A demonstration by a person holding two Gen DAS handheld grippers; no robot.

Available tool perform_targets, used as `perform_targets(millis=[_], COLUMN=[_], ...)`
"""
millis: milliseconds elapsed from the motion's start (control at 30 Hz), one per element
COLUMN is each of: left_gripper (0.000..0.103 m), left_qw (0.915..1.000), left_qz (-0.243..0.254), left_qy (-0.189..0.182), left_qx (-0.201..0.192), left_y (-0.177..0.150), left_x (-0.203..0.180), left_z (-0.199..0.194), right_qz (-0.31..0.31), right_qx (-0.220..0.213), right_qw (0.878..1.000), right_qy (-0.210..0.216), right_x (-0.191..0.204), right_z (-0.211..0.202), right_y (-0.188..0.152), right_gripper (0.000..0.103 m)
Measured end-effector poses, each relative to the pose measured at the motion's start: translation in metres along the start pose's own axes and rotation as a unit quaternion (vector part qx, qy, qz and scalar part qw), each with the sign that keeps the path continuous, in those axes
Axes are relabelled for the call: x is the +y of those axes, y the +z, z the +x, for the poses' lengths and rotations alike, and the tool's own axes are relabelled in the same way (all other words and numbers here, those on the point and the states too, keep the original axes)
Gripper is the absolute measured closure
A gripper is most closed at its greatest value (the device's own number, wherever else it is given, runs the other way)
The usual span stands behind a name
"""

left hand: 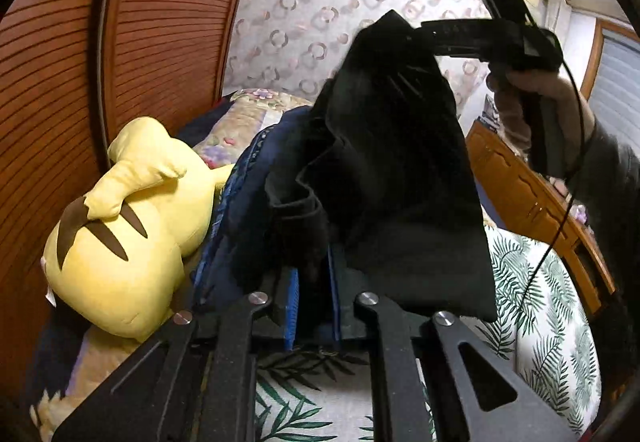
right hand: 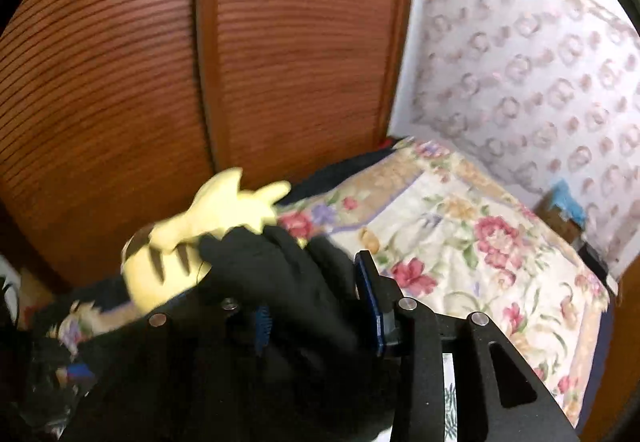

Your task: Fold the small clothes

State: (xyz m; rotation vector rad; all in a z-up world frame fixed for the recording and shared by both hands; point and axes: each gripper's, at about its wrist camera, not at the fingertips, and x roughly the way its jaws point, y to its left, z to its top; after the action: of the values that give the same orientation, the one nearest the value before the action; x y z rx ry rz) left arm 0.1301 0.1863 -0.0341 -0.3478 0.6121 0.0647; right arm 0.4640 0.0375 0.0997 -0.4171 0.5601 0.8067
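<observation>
L gripper (left hand: pixel 314 316) nearest cam: blue pads close together, black cloth (left hand: pixel 384 170) pinched between, low edge of it. Same cloth up top clamped in R gripper (left hand: pixel 416 36), held out by hand (left hand: pixel 520 110). Cloth thus hanging in air between both tools, above leaf-print sheet (left hand: pixel 552 302), touching nothing else as far as visible.

R cam: black fabric (right hand: pixel 280 282) bunched over R gripper (right hand: pixel 316 316), blue pads showing either side of it, set fairly wide; blurred, but cloth looks held.

Step, prob.: lift and spread, pre-fold. Not yet flat, still rumpled w/ a hanging flap. Next move calls for: pull corners apart to take out slack, lower onto sheet, keep both grips till laid flat.

Count: 1 black cloth, 2 grippers, 1 hand seen, 1 yellow plush (left hand: pixel 120 234), 1 floral quilt (right hand: pixel 460 234), 1 navy fabric heap (left hand: pixel 248 202) beside plush.
</observation>
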Motion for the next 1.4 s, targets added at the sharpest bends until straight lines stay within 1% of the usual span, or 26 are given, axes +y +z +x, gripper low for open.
perform_targets(millis=[33,67,133,200,267,400,433,467,500,533,600,633,667,733,767,833,900,933,967,1100,1167,1400], left_gripper=[0.089,0.089,0.089,0.089,0.089,0.089,0.085,0.075,0.069,0.060,0.057,0.052,0.038,0.020,0.019,0.019,0.019,0.017,0.016,0.012,0.012,0.012], left_qw=[1.0000,1.0000,1.0000,1.0000,0.9998,0.9994,0.9993,0.9991,0.9988,0.9986,0.9979,0.9974,0.9969,0.9962,0.9957,0.9950,0.9942,0.9937,0.9932,0.9902,0.9889,0.9858], left_qz=[-0.001,0.003,0.006,0.007,0.016,0.025,0.027,0.031,0.035,0.039,0.048,0.054,0.058,0.063,0.068,0.076,0.085,0.089,0.093,0.115,0.125,0.147], left_qy=[-0.001,0.001,0.003,0.005,0.012,0.021,0.024,0.028,0.031,0.033,0.034,0.035,0.036,0.030,0.026,0.030,0.024,0.019,0.017,0.008,0.001,-0.028], left_qx=[0.002,0.004,0.004,0.001,-0.002,-0.008,-0.007,-0.007,-0.010,-0.015,-0.028,-0.032,-0.038,-0.051,-0.058,-0.058,-0.062,-0.065,-0.068,-0.079,-0.081,-0.075], left_y=[0.000,-0.003,-0.003,-0.002,-0.002,0.000,0.001,0.001,0.002,0.003,0.005,0.006,0.007,0.009,0.010,0.011,0.012,0.011,0.011,0.007,0.003,-0.018], left_x=[0.001,0.000,-0.002,-0.004,-0.007,-0.011,-0.011,-0.013,-0.016,-0.017,-0.020,-0.023,-0.026,-0.031,-0.037,-0.047,-0.056,-0.061,-0.067,-0.089,-0.100,-0.135], left_z=[0.000,0.001,0.001,-0.001,-0.003,-0.009,-0.009,-0.011,-0.014,-0.017,-0.024,-0.028,-0.032,-0.039,-0.044,-0.049,-0.053,-0.056,-0.059,-0.069,-0.072,-0.078], right_qz=[-0.003,-0.005,-0.010,-0.014,-0.014,-0.002,0.003,0.008,0.012,0.015,0.021,0.025,0.027,0.037,0.042,0.050,0.058,0.061,0.067,0.089,0.103,0.157], right_qx=[-0.006,-0.008,0.000,0.001,-0.012,-0.043,-0.048,-0.051,-0.051,-0.053,-0.054,-0.055,-0.055,-0.057,-0.058,-0.061,-0.065,-0.067,-0.070,-0.080,-0.082,-0.088], right_qw=[1.000,1.000,1.000,0.999,0.999,0.997,0.997,0.997,0.997,0.997,0.997,0.997,0.997,0.996,0.996,0.995,0.994,0.994,0.993,0.990,0.987,0.972], right_qy=[-0.003,-0.005,-0.021,-0.031,-0.046,-0.060,-0.059,-0.054,-0.051,-0.051,-0.053,-0.053,-0.053,-0.054,-0.053,-0.054,-0.059,-0.061,-0.065,-0.078,-0.097,-0.154], right_x=[0.000,-0.001,0.004,0.010,0.010,0.020,0.026,0.030,0.032,0.035,0.036,0.037,0.039,0.042,0.044,0.049,0.058,0.061,0.064,0.077,0.084,0.112], right_z=[0.003,0.005,0.012,0.020,0.015,-0.002,-0.015,-0.021,-0.024,-0.028,-0.037,-0.043,-0.050,-0.074,-0.082,-0.103,-0.126,-0.136,-0.145,-0.179,-0.193,-0.235], right_y=[0.000,0.000,-0.002,0.000,-0.002,-0.015,-0.032,-0.040,-0.045,-0.053,-0.066,-0.073,-0.081,-0.096,-0.103,-0.115,-0.130,-0.136,-0.144,-0.170,-0.185,-0.234], right_gripper=[0.062,0.051,0.038,0.038,0.038,0.038,0.037,0.037,0.037,0.037,0.037,0.037,0.037,0.037,0.037,0.037,0.037,0.033,0.027,0.021,0.018,0.018])
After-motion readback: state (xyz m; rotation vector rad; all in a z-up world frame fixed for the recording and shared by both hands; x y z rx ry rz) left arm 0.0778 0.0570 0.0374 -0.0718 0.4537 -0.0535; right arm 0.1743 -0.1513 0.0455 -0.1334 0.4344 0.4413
